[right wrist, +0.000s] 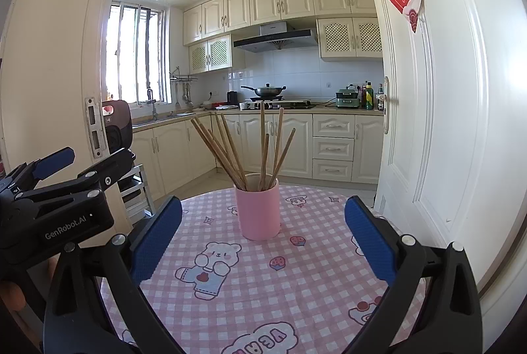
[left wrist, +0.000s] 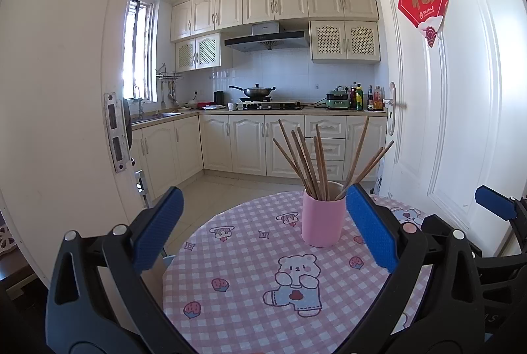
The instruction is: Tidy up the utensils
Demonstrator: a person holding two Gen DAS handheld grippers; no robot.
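Observation:
A pink cup [left wrist: 323, 219] stands upright on a round table with a pink checked cloth [left wrist: 250, 275]. Several wooden chopsticks [left wrist: 314, 159] stand fanned out in the cup. My left gripper [left wrist: 263, 227] is open and empty, held in front of the cup, its right blue pad close beside the cup. In the right wrist view the same cup [right wrist: 259, 209] with its chopsticks [right wrist: 245, 149] stands ahead of my right gripper [right wrist: 263, 232], which is open and empty. The left gripper [right wrist: 52, 189] shows at that view's left edge.
A white open door [left wrist: 438, 110] stands close on the right of the table, and a white door frame [left wrist: 66, 123] on the left. Behind the table is a kitchen with cream cabinets, a stove with a wok [left wrist: 255, 90] and a sink counter.

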